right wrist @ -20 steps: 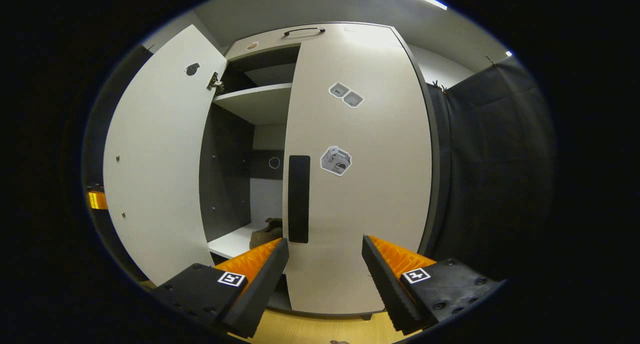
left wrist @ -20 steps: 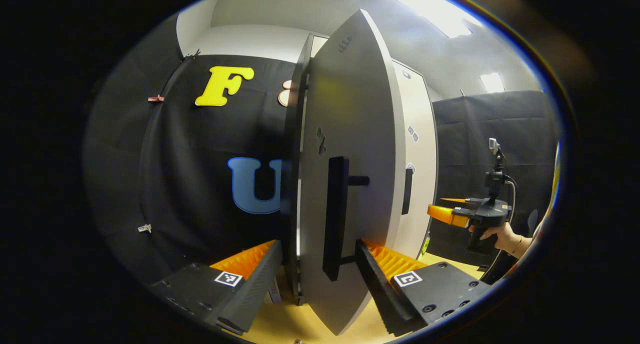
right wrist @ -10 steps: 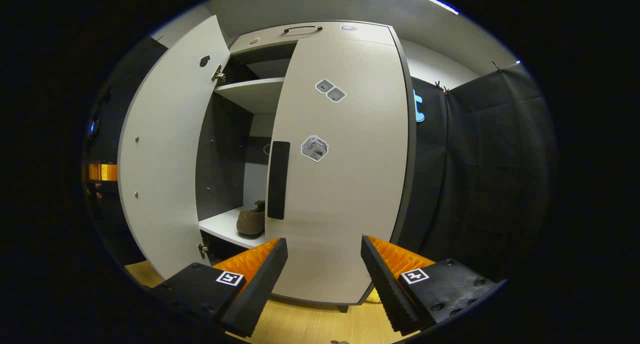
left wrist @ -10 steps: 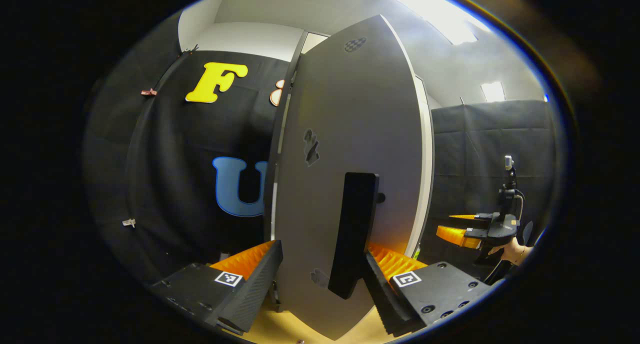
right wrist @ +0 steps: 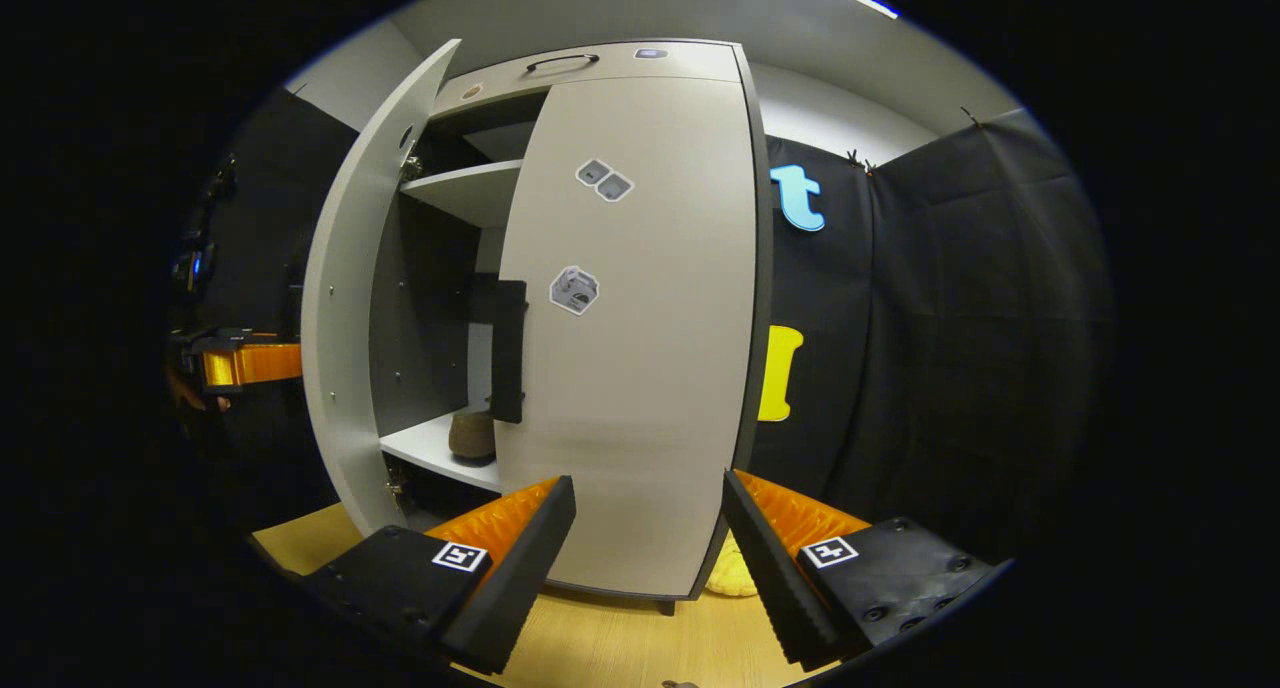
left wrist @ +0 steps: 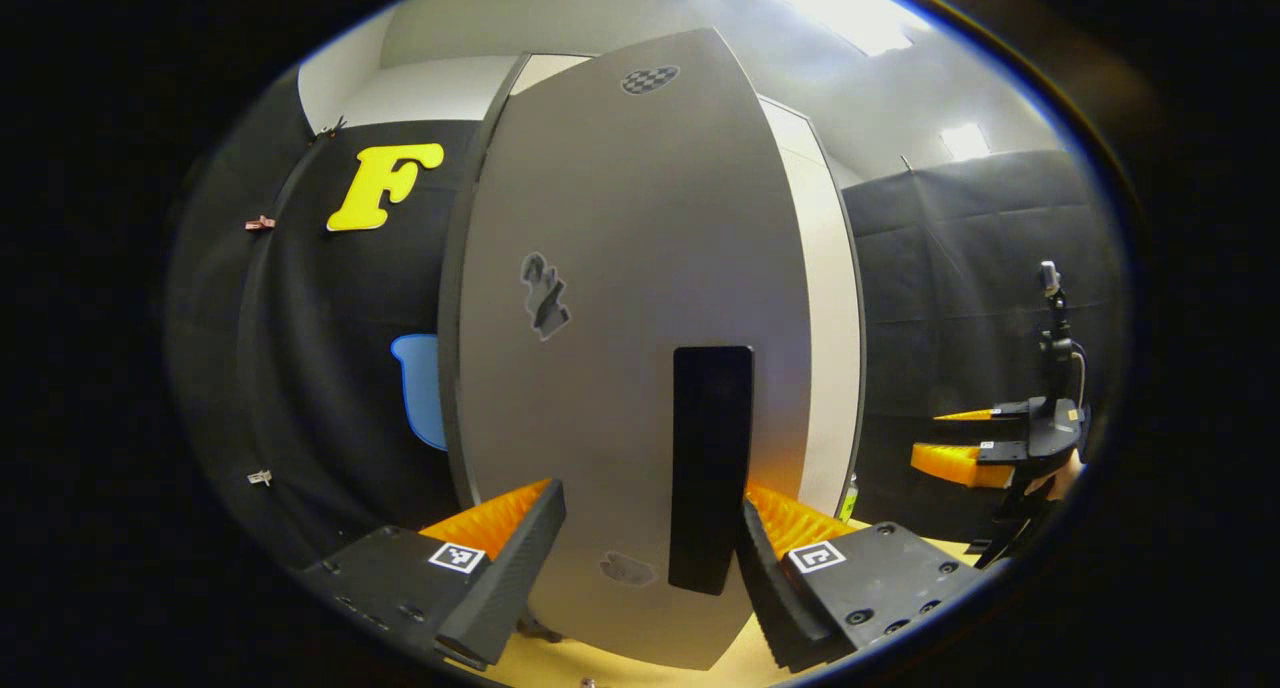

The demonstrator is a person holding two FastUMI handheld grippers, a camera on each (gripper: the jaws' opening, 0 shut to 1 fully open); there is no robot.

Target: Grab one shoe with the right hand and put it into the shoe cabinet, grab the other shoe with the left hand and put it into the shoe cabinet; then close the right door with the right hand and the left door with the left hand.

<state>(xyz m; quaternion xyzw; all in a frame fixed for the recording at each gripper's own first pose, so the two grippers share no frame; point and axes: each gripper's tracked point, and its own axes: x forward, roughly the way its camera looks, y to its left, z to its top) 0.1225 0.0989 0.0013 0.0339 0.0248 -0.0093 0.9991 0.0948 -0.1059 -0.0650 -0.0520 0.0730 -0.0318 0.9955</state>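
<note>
Left gripper [left wrist: 645, 558]: its fingers are standing wide apart, gripping nothing; the outer face of the left door is sitting right in front of them, with the door's dark handle just beside one finger. I cannot tell whether a finger is touching the door.
Left door [left wrist: 610, 348]: it is standing partly open, swung well toward the cabinet; in the right gripper view its inner face [right wrist: 345, 318] is showing at an angle, with a gap between it and the right door.
Right gripper [right wrist: 648, 558]: it is hanging back from the cabinet with its fingers spread wide and nothing between them; in the left gripper view it is showing far off at the right [left wrist: 985, 438].
Right door [right wrist: 640, 318]: it is lying flat against the cabinet front, looking shut.
Shoe [right wrist: 472, 435]: a brown one is sitting on the lower shelf [right wrist: 430, 453] inside the cabinet, showing through the gap.
Floor [right wrist: 620, 638]: pale wood is running under the cabinet.
</note>
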